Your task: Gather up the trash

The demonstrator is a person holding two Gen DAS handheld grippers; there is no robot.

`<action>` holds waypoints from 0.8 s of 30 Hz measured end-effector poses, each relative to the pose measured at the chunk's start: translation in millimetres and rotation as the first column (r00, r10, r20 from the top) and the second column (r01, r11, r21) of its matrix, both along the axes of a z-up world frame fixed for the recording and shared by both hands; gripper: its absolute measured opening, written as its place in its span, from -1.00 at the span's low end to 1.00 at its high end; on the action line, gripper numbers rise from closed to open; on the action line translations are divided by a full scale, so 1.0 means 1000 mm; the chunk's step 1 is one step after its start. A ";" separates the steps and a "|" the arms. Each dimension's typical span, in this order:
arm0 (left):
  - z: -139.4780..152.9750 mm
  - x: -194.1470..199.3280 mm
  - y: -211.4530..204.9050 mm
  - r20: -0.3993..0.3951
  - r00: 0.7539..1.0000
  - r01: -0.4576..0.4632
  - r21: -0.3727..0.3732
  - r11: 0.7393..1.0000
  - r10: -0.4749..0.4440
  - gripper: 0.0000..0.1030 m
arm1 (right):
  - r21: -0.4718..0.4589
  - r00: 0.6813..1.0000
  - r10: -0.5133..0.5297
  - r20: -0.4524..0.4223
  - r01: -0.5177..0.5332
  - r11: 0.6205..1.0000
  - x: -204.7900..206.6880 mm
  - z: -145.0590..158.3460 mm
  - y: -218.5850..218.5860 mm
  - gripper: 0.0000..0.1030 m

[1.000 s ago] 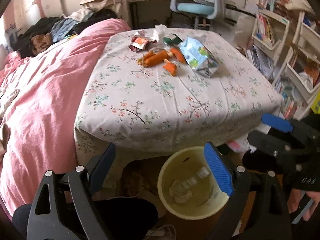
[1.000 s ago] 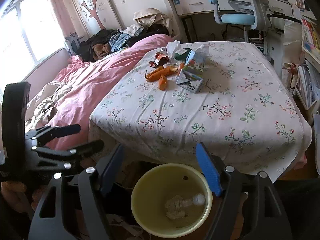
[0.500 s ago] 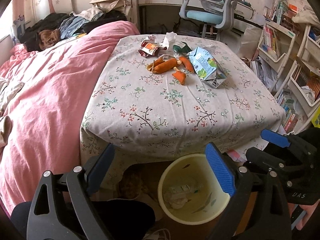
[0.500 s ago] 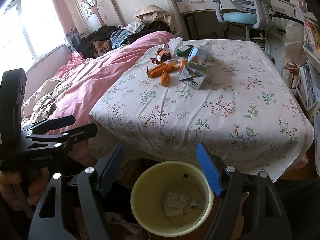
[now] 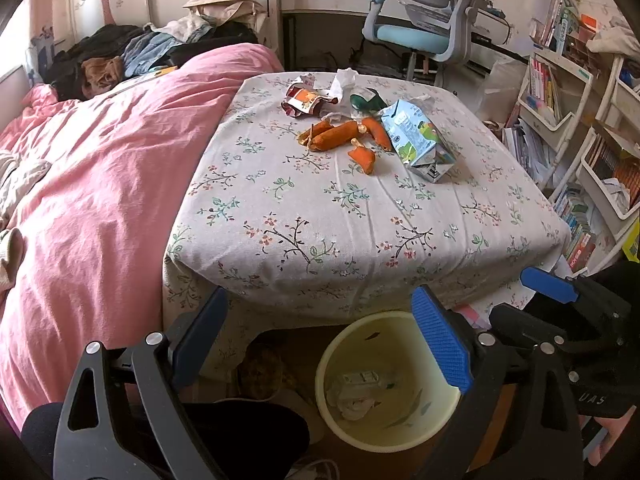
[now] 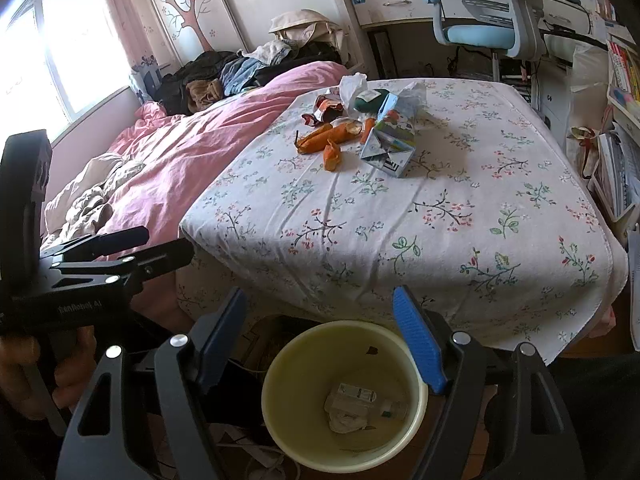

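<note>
A pale yellow bin (image 5: 384, 344) (image 6: 320, 356) stands on the floor under the table's near edge, with a crushed bottle and crumpled scraps (image 5: 356, 392) (image 6: 352, 404) inside. On the far part of the flowered tablecloth (image 5: 320, 220) (image 6: 440, 220) lie orange peels (image 5: 336, 136) (image 6: 324, 138), a blue-green carton (image 5: 416, 140) (image 6: 390, 140), a red wrapper (image 5: 302, 100), a white tissue (image 5: 344, 80) and a dark green piece (image 5: 366, 102). My left gripper (image 5: 320, 312) hangs open and empty above the bin. Beside it my right gripper (image 6: 320, 308) is open and empty too.
A bed with a pink duvet (image 5: 100, 160) runs along the table's left side, clothes piled at its far end. A blue desk chair (image 5: 424, 28) stands behind the table. White shelves of books (image 5: 560, 92) line the right. A dark knee (image 5: 240, 432) is below.
The bottle has settled among the scraps in the bin. My left gripper has lifted slightly, so more of the room beyond the table shows. The right gripper has stayed still.
</note>
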State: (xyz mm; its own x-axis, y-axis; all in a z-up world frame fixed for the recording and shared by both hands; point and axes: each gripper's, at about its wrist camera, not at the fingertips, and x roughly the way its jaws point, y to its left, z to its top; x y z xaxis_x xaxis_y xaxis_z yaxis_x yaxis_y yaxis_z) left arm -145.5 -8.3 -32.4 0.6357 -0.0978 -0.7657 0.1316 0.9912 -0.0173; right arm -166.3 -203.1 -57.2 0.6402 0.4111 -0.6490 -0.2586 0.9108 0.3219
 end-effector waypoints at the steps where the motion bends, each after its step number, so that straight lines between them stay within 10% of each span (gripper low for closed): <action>1: 0.000 0.000 0.000 0.000 1.000 -0.001 -0.001 1.000 0.001 0.75 | 0.000 1.000 0.000 0.000 0.000 1.000 0.000 0.000 0.000 0.42; 24: 0.000 0.000 0.000 0.000 1.000 0.001 0.000 1.000 -0.001 0.76 | -0.007 1.000 0.002 -0.004 -0.002 1.000 -0.001 -0.003 0.004 0.46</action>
